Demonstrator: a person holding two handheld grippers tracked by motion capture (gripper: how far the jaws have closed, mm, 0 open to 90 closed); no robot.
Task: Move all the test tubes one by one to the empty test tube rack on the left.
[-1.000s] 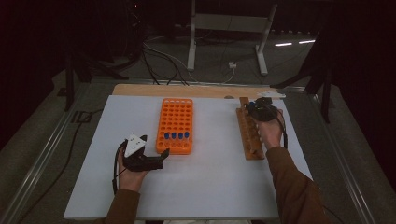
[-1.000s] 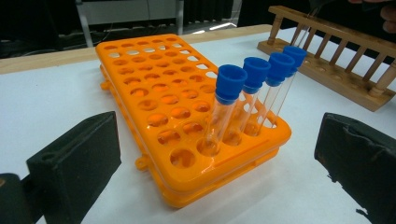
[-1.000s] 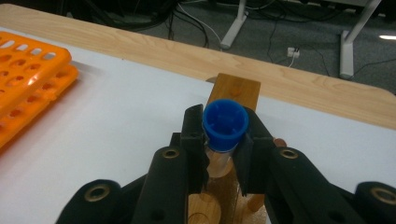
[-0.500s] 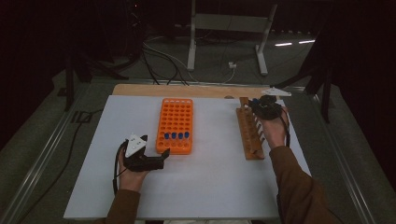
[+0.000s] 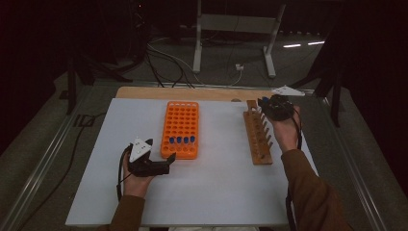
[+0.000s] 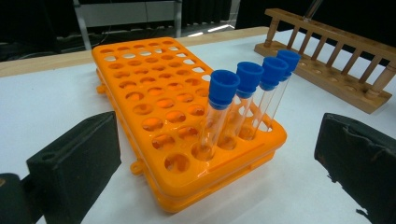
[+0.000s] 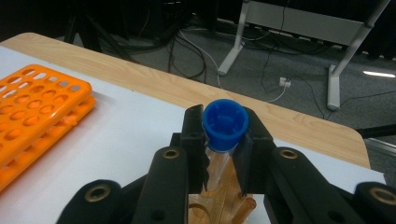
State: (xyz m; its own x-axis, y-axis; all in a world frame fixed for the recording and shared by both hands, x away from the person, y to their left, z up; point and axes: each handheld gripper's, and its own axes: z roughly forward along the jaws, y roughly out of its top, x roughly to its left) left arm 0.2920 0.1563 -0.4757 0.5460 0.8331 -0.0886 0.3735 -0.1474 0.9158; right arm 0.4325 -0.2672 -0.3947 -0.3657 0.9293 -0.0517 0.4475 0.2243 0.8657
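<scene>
High view: white table top, orange rack near the middle, wooden rack off to its right, the two well apart. Four blue-capped tubes stand in a row in the orange rack, second row from the near end.

L gripper sits low at the near-left corner of the orange rack, held in the person's left hand, pointing right toward the rack. Left gripper view: jaws spread wide, nothing between the pads, just white surface and the orange rack's corner ahead. The four tubes stand upright, side by side, clear glass w/ blue caps. Wooden rack lies farther back at the right.

R gripper is up at the far end of the wooden rack, right hand behind it, brown sleeve trailing to the bottom edge. Right gripper view: jaws closed in tight on a single tube, pads pressing either side just under its blue cap. Tube hangs roughly upright, cap toward the camera, lower end down among the wooden rack's pegs; can't tell whether it's seated in a hole. Orange rack shows at the left, wooden table edge beyond.
</scene>
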